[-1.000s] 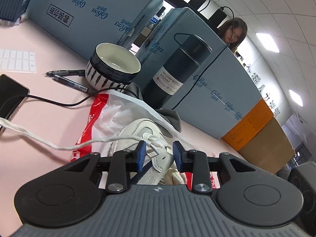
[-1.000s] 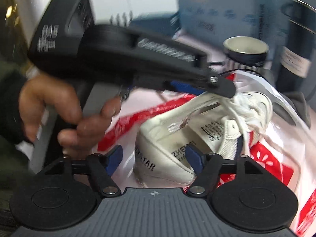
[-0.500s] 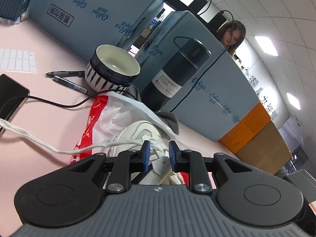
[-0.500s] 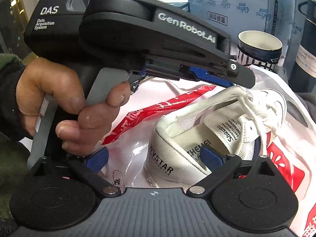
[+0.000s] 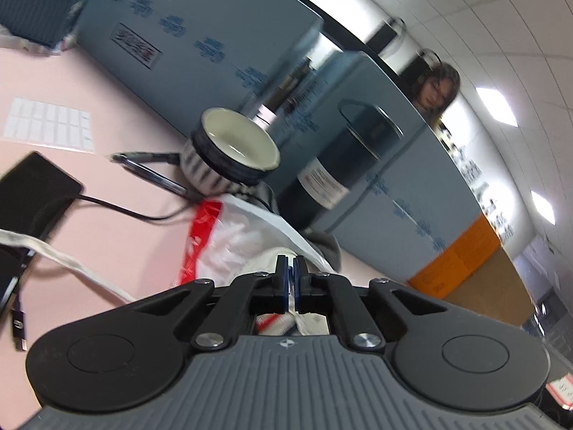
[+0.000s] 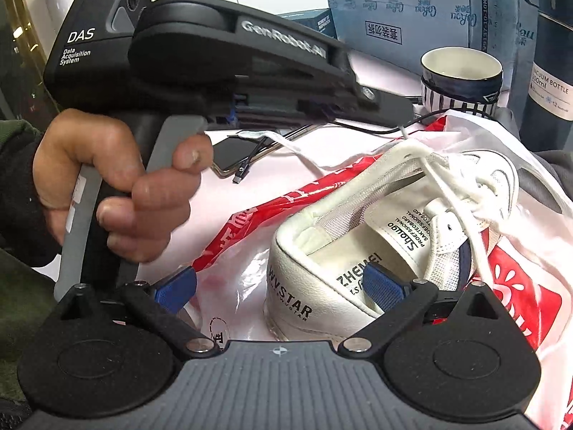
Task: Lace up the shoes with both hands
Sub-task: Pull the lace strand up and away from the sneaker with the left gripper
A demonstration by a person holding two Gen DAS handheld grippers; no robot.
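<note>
Left gripper (image 5: pixel 290 279) clamped on the white lace (image 5: pixel 64 256) above the shoe's (image 6: pixel 376 236) eyelets — keeps it taut. Shoe mid-desk (image 5: pixel 118 236) on a red-and-white bag (image 6: pixel 272 215), heel nearest. Right gripper (image 6: pixel 279 288) spread wide, empty — likely ready for the loose strand.

One white shoe (image 6: pixel 361 251) lies on one red-and-white plastic bag (image 6: pixel 250 236), with one loose white lace (image 5: pixel 71 261) trailing to the left. Two hand-held grippers are present: the left gripper (image 5: pixel 290 268) and the right gripper (image 6: pixel 279 286); one hand (image 6: pixel 118 193) grips the former's handle. Far of the shoe stand one striped cup (image 6: pixel 460 79) and one dark vacuum bottle (image 6: pixel 549 71). Two pens (image 5: pixel 150 168) lie left of the cup. One phone (image 6: pixel 236 154) with one black cable (image 5: pixel 118 208), one sheet of labels (image 5: pixel 46 129), and two large blue cartons (image 5: pixel 200 43) complete the count. One person (image 5: pixel 435 89) stands behind the cartons.
</note>
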